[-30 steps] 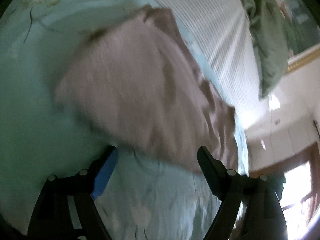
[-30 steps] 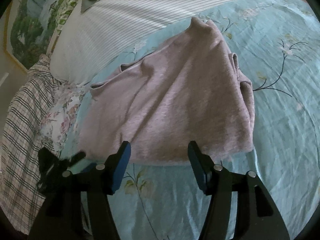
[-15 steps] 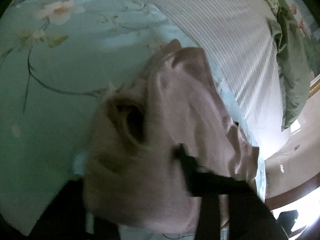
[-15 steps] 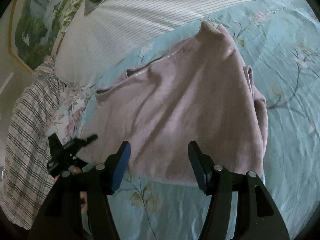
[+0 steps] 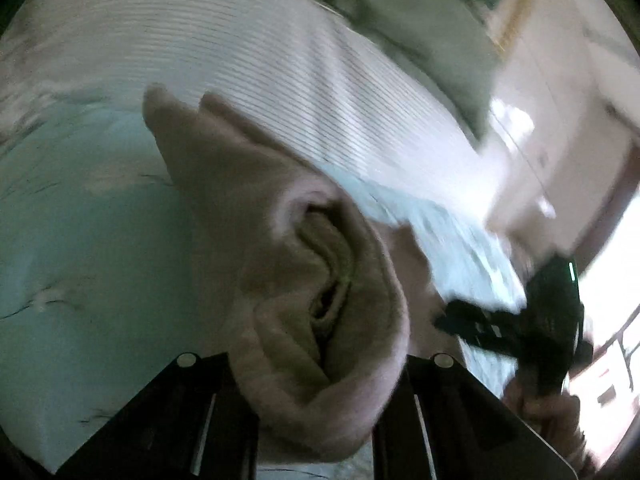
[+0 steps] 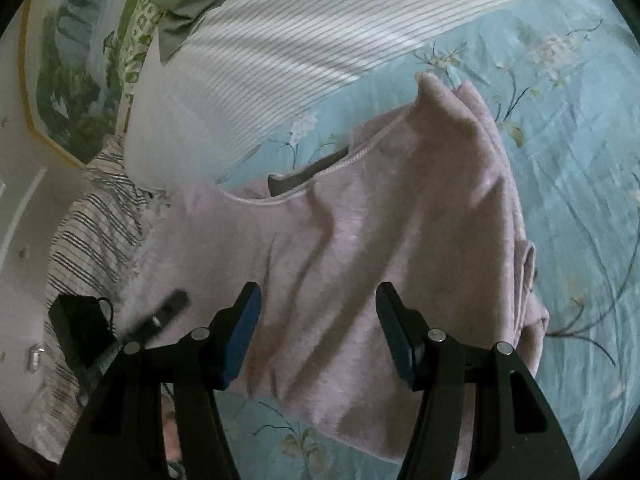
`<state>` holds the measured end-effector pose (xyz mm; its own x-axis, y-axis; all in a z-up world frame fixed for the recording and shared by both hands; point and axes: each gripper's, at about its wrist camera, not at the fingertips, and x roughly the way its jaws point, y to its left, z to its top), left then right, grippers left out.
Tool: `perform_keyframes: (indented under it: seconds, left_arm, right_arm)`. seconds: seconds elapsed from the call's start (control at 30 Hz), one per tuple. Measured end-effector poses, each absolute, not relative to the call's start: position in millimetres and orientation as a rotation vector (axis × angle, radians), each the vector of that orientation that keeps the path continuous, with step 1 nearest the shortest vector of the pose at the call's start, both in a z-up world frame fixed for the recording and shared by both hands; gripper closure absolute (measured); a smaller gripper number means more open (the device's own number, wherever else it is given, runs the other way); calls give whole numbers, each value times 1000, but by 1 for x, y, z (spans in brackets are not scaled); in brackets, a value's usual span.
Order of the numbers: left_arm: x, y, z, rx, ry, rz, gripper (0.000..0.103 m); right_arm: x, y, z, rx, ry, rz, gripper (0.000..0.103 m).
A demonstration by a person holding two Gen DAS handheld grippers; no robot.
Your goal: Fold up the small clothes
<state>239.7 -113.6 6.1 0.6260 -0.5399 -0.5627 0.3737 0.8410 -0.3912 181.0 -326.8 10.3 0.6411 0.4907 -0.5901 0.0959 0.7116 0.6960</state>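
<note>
2 claws are in play. Your left gripper (image 5: 320, 384) is closing its jaws on a bunched fold of the pink garment (image 6: 384, 240), which fills the gap between them and stretches ahead over the blue floral sheet (image 6: 580, 160). Your right gripper (image 6: 318, 332) is spread, nothing pinched, with the garment lying just ahead and beneath.

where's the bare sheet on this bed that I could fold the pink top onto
Bare floral sheet lies open to the right of the pink top, and a narrow strip runs along its near hem. It is crowded to the left and behind: the striped pillow borders the neckline, with plaid fabric and the left gripper on the left.
</note>
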Motion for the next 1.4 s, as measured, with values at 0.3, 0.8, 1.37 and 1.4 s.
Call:
perform_keyframes:
  seconds: [0.3,0.8,1.37,1.4]
  left_arm:
    - [228,-190,-34,-67,811,-584,93]
    - [213,-180,-1,-89,717,-602,93]
    - [204,-284,-48,46,830,-714,90]
    - [205,-284,-49,50,840,-716,89]
  right_arm:
    - [221,-325,-12,795,961,296,29]
    - [295,-315,19,672,886,348,87]
    - [249,-392,-17,611,912,152,87]
    - [251,-387,-15,581,915,146,87]
